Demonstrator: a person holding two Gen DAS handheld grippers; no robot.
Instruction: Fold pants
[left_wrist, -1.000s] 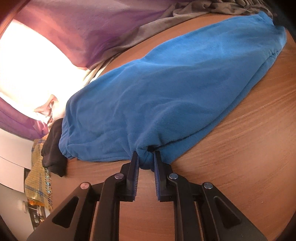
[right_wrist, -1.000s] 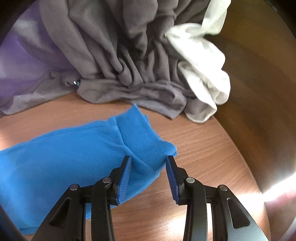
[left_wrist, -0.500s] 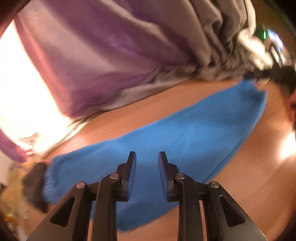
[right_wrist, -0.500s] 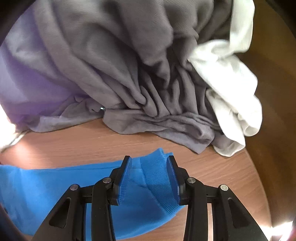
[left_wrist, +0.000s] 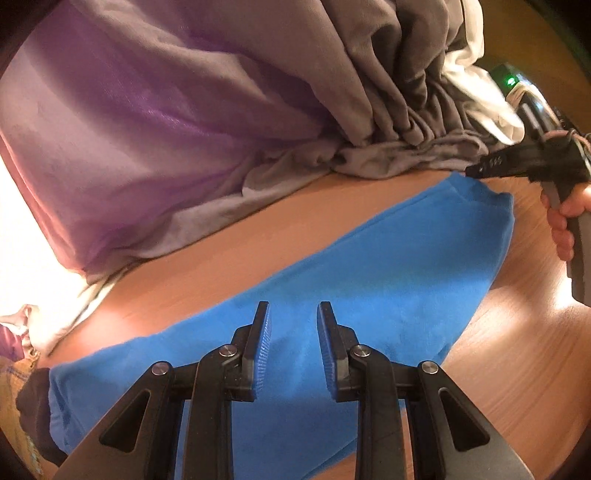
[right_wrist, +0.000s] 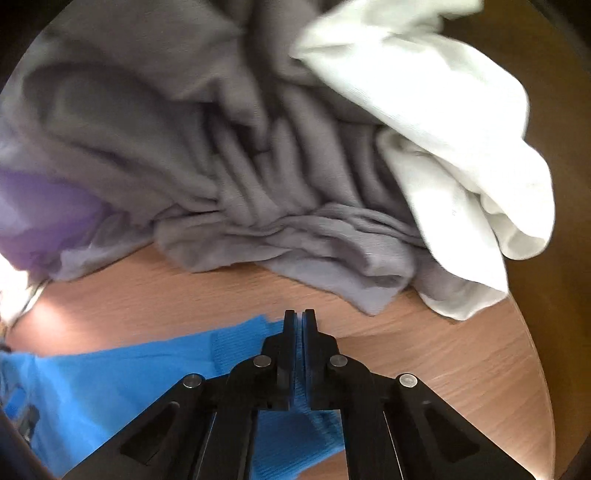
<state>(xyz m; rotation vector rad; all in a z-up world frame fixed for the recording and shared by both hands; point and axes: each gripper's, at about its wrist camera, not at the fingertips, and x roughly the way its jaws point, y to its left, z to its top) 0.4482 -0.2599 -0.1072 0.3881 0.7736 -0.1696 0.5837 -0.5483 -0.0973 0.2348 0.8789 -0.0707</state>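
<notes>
**A:** Where do the blue pants (left_wrist: 332, 295) lie?

**B:** In the left wrist view they stretch as a long band across the wooden table (left_wrist: 517, 369), from the lower left of the frame up to the upper right. In the right wrist view they fill the lower left, with the ribbed cuff at the bottom centre.

**A:** And the right gripper (right_wrist: 299, 317)?

**B:** Clenched. Its two fingers stand pressed together at the bottom centre of its own view, with blue ribbed fabric pinched between the pads. In the left wrist view the same gripper shows at the right edge, its tip at the far corner of the pants, with a hand (left_wrist: 565, 218) wrapped round its grip.

**A:** The left gripper (left_wrist: 293, 332)?

**B:** Released. Its fingers stand apart at the bottom centre of its view, over the middle of the pants, with blue cloth visible through the gap. The pads press on nothing.

**A:** What else is on the table?

**B:** A heap of grey cloth (right_wrist: 221, 166) fills the upper part of both views, just beyond the pants with a strip of bare wood between them. A white cloth (right_wrist: 461, 166) lies against the heap at the upper right of the right wrist view, and purple cloth (left_wrist: 147, 129) covers the upper left of the left wrist view. A small dark cloth (left_wrist: 33, 398) lies at the lower left edge, touching the end of the pants.
</notes>
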